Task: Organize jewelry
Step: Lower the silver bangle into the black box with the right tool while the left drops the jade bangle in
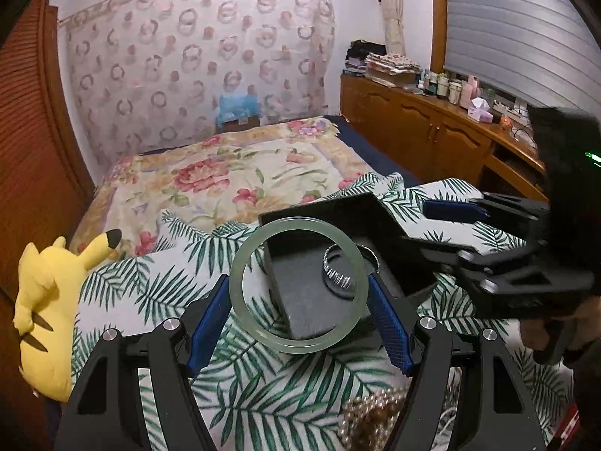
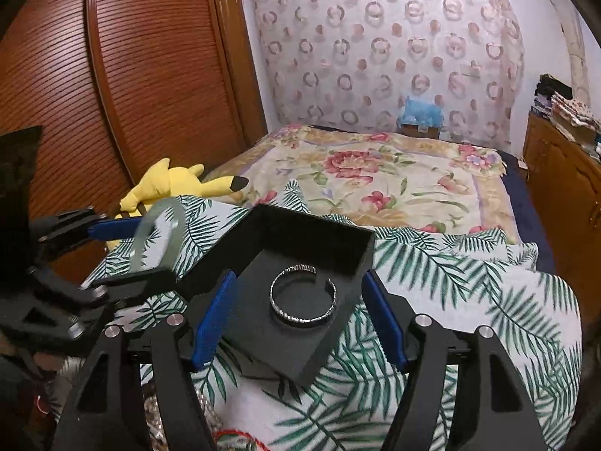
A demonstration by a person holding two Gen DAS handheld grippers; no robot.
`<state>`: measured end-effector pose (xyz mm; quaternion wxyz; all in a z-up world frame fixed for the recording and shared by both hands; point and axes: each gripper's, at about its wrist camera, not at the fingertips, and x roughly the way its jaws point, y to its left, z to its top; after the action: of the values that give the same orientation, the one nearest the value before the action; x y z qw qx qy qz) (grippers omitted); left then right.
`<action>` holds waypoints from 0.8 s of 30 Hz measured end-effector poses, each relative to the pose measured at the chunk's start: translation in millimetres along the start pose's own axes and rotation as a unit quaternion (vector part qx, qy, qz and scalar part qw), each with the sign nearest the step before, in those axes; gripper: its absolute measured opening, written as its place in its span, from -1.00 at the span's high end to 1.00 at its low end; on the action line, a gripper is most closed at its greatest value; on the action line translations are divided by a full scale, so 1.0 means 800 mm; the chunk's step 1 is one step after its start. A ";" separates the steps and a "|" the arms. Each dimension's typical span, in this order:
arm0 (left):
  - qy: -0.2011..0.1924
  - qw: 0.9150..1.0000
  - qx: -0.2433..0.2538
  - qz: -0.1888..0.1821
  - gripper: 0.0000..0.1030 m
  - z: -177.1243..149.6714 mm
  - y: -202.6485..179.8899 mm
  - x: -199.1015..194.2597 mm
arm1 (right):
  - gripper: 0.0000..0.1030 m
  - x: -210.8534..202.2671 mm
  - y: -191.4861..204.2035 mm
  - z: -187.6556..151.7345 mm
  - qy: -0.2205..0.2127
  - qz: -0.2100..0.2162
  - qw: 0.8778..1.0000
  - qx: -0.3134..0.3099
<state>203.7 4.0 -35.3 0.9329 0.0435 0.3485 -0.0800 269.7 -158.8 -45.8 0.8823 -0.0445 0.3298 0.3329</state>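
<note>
A pale green jade bangle (image 1: 300,345) hangs upright just above the near left corner of a black open box (image 1: 338,214), with my left gripper (image 1: 298,282) shut on it, one blue pad on each side. In the right wrist view the same bangle (image 2: 176,225) sits in the left gripper (image 2: 154,248) at the left. A silver cuff bracelet (image 2: 300,319) lies flat on the dark floor of the box (image 2: 300,236). My right gripper (image 2: 299,278) is open over the box, with nothing between its pads. It reaches in from the right (image 1: 413,221).
The box rests on a palm-leaf cloth (image 2: 450,282) at the foot of a bed with a floral cover (image 2: 375,176). A yellow plush toy (image 1: 49,300) lies at the left. Beaded necklaces (image 1: 372,417) lie near me. A wooden dresser (image 1: 432,127) stands right, a slatted wardrobe (image 2: 112,94) left.
</note>
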 end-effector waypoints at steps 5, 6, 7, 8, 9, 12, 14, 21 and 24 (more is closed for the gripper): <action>0.013 1.000 0.007 0.006 -0.34 0.006 -0.009 0.026 | -0.38 -0.030 -0.002 -0.017 -0.004 -0.018 1.000 0.000; 0.016 1.000 0.009 0.008 -0.34 0.009 -0.012 0.033 | -0.38 -0.033 -0.003 -0.020 -0.006 -0.019 1.000 0.000; 0.018 1.000 0.010 0.008 -0.34 0.010 -0.014 0.037 | -0.39 -0.040 -0.003 -0.026 -0.007 -0.020 1.000 0.001; 0.021 1.000 0.011 0.010 -0.34 0.012 -0.016 0.042 | -0.39 -0.044 -0.004 -0.030 -0.007 -0.021 1.000 0.002; 0.023 1.000 0.012 0.011 -0.34 0.012 -0.016 0.046 | -0.39 -0.048 -0.005 -0.034 -0.006 -0.023 1.000 0.004; 0.027 0.999 0.020 0.014 -0.34 0.014 -0.022 0.056 | -0.39 -0.058 -0.003 -0.046 -0.006 -0.022 1.000 0.008; 0.031 0.999 0.024 0.016 -0.34 0.016 -0.024 0.061 | -0.41 -0.064 0.000 -0.056 -0.004 -0.027 1.000 0.004; 0.043 0.999 0.016 0.017 -0.34 0.020 -0.020 0.076 | -0.48 -0.077 0.003 -0.080 -0.003 -0.031 0.999 0.014; 0.038 0.999 0.020 0.015 -0.43 0.018 -0.025 0.071 | -0.48 -0.083 0.007 -0.089 -0.004 -0.032 0.999 0.014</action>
<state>251.8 -24.2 -62.0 0.9190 0.0709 0.3812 -0.0711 190.0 -212.5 -59.7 0.8944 -0.0413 0.3292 0.3001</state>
